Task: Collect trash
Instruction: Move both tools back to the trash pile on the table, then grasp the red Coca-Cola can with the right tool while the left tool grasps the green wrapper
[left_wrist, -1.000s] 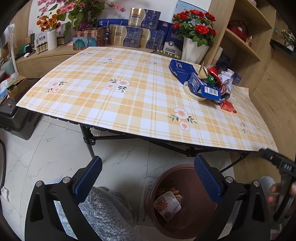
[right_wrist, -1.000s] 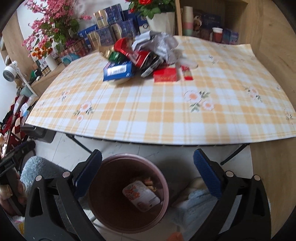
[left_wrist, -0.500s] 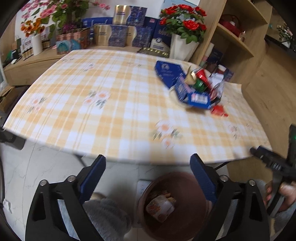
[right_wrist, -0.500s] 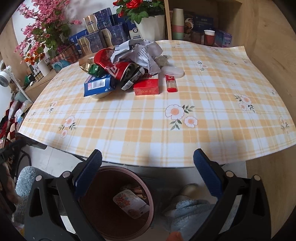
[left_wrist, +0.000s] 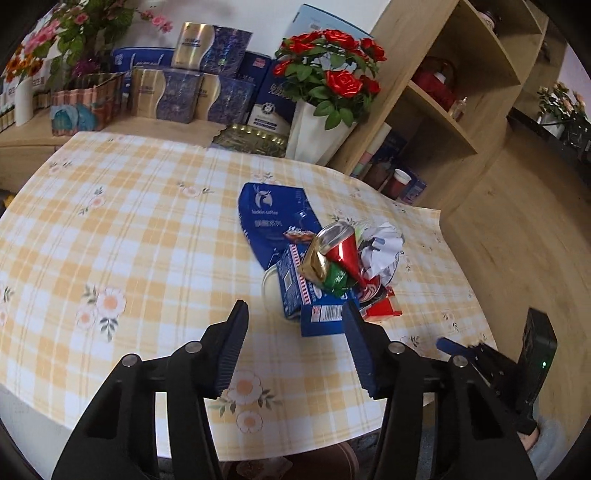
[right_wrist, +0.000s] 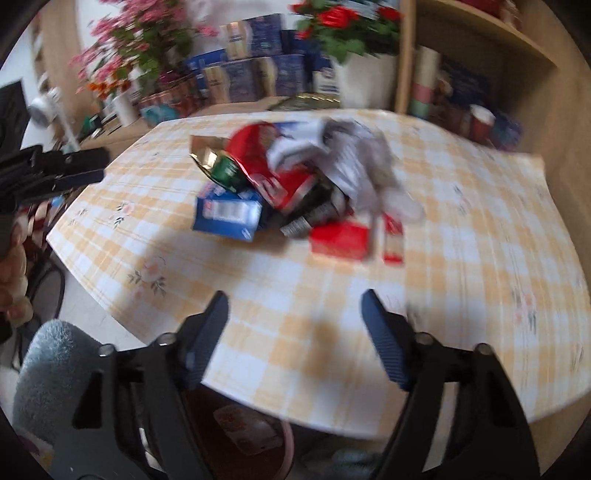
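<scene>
A pile of trash (left_wrist: 332, 273) lies on the checked table (left_wrist: 147, 240): blue cartons, a crushed red can (left_wrist: 341, 251), gold and green wrappers, crumpled white paper (left_wrist: 380, 247), a red box (left_wrist: 382, 310). My left gripper (left_wrist: 295, 315) is open and empty, just in front of the blue carton (left_wrist: 319, 319). My right gripper (right_wrist: 293, 299) is open and empty over the table's near edge, short of the pile (right_wrist: 295, 184). The brown bin (right_wrist: 251, 435) with a wrapper inside stands under the table edge.
A flat blue coffee box (left_wrist: 273, 218) lies behind the pile. A white vase of red roses (left_wrist: 321, 125), boxes and flower pots line the far side. Wooden shelves (left_wrist: 443, 110) stand at the right. The right gripper shows in the left wrist view (left_wrist: 480, 358).
Both grippers have risen from beside the bin and moved forward over the table toward the trash pile. Both stay open.
</scene>
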